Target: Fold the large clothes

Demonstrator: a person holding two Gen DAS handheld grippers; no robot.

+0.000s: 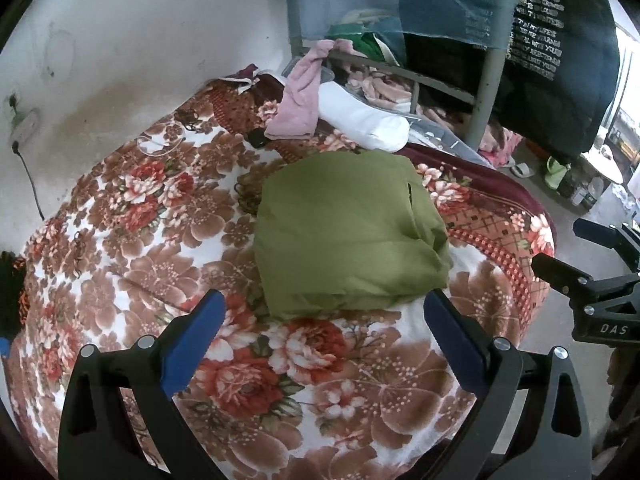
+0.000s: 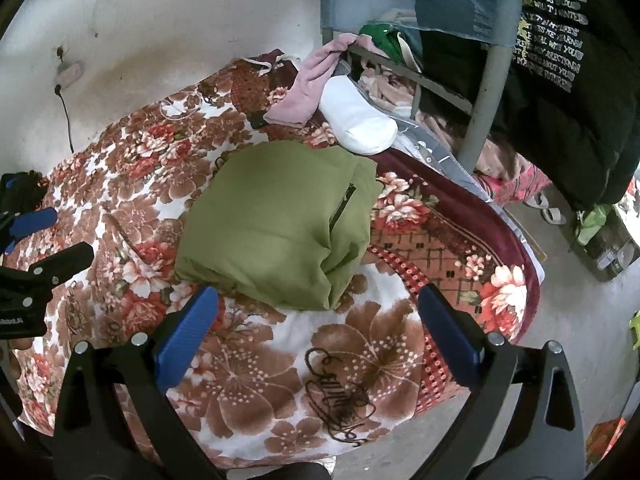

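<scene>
An olive green garment [image 1: 344, 232] lies folded into a thick rectangle on the floral blanket [image 1: 140, 240] of the bed. It also shows in the right wrist view [image 2: 276, 220], with a dark zip pocket on its right side. My left gripper [image 1: 326, 312] is open and empty, just short of the garment's near edge. My right gripper [image 2: 318, 312] is open and empty, also just short of the near edge. The right gripper shows at the right edge of the left wrist view [image 1: 592, 276]. The left gripper shows at the left edge of the right wrist view [image 2: 36, 248].
A pink towel [image 1: 296, 100] and a white rolled bundle [image 1: 360, 120] lie at the bed's far end by a grey metal frame [image 1: 484, 92]. Dark clothes [image 1: 560, 80] hang at right. The wall [image 1: 120, 40] runs along the left. Floor with slippers [image 2: 552, 208] lies right.
</scene>
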